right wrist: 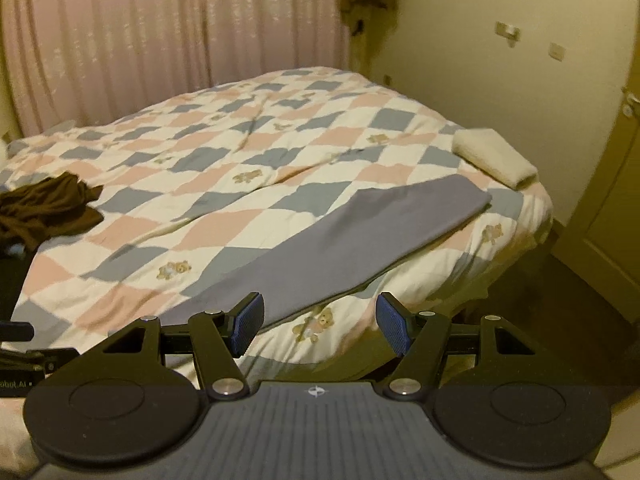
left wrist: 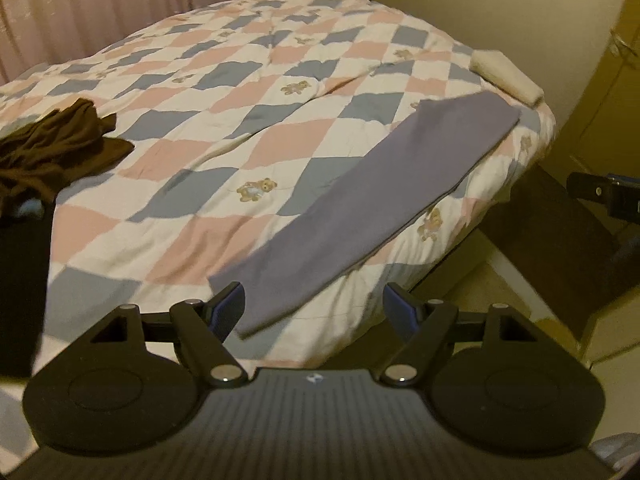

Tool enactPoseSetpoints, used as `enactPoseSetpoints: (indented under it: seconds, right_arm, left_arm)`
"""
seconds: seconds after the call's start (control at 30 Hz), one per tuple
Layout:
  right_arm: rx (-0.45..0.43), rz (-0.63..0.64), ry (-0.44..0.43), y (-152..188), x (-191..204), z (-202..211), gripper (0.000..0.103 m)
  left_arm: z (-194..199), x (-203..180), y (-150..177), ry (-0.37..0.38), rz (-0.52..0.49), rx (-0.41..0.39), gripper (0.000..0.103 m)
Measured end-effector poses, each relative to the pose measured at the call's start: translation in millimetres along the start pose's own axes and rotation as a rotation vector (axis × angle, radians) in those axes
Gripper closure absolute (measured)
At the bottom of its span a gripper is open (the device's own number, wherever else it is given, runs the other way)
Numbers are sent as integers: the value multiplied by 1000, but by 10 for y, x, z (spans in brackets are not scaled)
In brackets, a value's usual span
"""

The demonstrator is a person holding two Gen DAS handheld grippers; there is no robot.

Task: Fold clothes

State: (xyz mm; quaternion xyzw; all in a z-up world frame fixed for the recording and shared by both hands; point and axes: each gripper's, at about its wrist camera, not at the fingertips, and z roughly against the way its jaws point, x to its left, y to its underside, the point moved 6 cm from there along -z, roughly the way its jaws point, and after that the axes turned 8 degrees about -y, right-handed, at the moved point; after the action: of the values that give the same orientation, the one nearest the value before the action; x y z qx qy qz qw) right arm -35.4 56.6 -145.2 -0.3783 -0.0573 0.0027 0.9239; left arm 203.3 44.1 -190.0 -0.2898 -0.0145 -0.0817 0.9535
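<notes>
Bed with a quilted cover in pink, blue and cream diamonds with teddy-bear prints (left wrist: 224, 128) carries everything. Main item: long, narrow grey-lilac cloth, already folded into a flat strip (left wrist: 360, 200), lying diagonally along the bed's right side, near end just ahead of the left hand-held gripper (left wrist: 316, 306), far end close to the bed's far right corner. It looks like thin woven or jersey fabric: light, limp, no stiffness, so it'll sag and unfold if lifted from one point. A dark line along its right edge suggests stacked layers there, so a pinch must catch all layers or the top one peels off. Best hold, I'd say: both corners of the near short end, one gripper each, then carry that end over to the far end to halve the length. The quilt is soft and puffy, so press down a bit to get a pad under the edge. Crumpled dark-brown garment (left wrist: 60, 144) sits at the left edge of the bed, well apart, unfolded; soft and bunched, needs spreading first. Small folded cream towel-like bundle (left wrist: 506, 76) at the far right corner, looks done. Left gripper: jaws apart, nothing between them. Right hand-held gripper (right wrist: 320, 328): jaws apart, empty, hovering over the strip's near end.
</notes>
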Motion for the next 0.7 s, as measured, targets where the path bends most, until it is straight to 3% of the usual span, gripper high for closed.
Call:
enactPoseSetpoints:
  seconds: [0.13, 0.3, 0.37, 0.5, 0.7]
  right_arm:
    - [0, -44, 36, -46, 279, -122, 38]
    - [5, -85, 76, 62, 615, -318, 38]
    - [22, -88, 90, 180, 740, -407, 38]
    - [100, -67, 88, 536, 1041, -661, 38]
    - [181, 132, 40, 1022, 1647, -1150, 41]
  left_arm:
    - [-147, 352, -128, 48, -83, -15, 33]
    - [-405, 814, -221, 145, -230, -44, 44]
    - [-614, 977, -209, 172, -270, -6, 46]
    - [-1032, 1163, -149, 278, -312, 75, 58]
    - [-1713, 1174, 23, 398, -429, 169, 60]
